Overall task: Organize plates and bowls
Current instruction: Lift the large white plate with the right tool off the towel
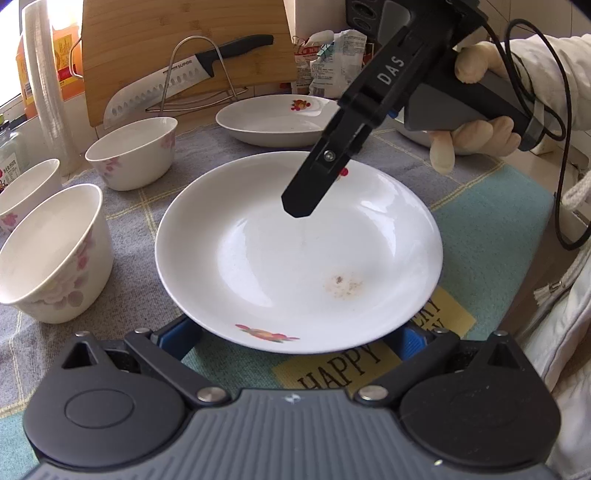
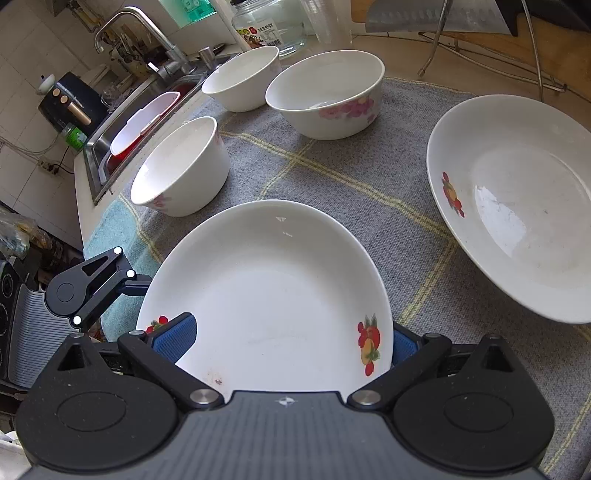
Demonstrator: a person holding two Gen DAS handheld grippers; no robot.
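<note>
A white plate [image 1: 295,258] with fruit prints lies on the mat in the middle, also filling the right wrist view as plate [image 2: 266,295]. My left gripper [image 1: 297,336] is open at its near rim, and the rim covers both blue pad tips. My right gripper [image 2: 288,343] is open across the opposite rim, with one finger [image 1: 306,184] above the plate and the other hidden below. A second plate [image 2: 517,206] lies apart, seen far behind as plate [image 1: 277,118]. Three white floral bowls [image 2: 181,166], [image 2: 325,96], [image 2: 242,75] stand upright on the mat.
The grey and teal cloth mat [image 2: 351,177] covers the counter. A knife [image 1: 177,79] rests on a wire rack against a wooden board [image 1: 184,33]. A sink [image 2: 122,136] with a tap lies beyond the bowls. Stacked clear cups [image 1: 40,74] stand far left. A gloved hand [image 1: 476,136] holds the right gripper.
</note>
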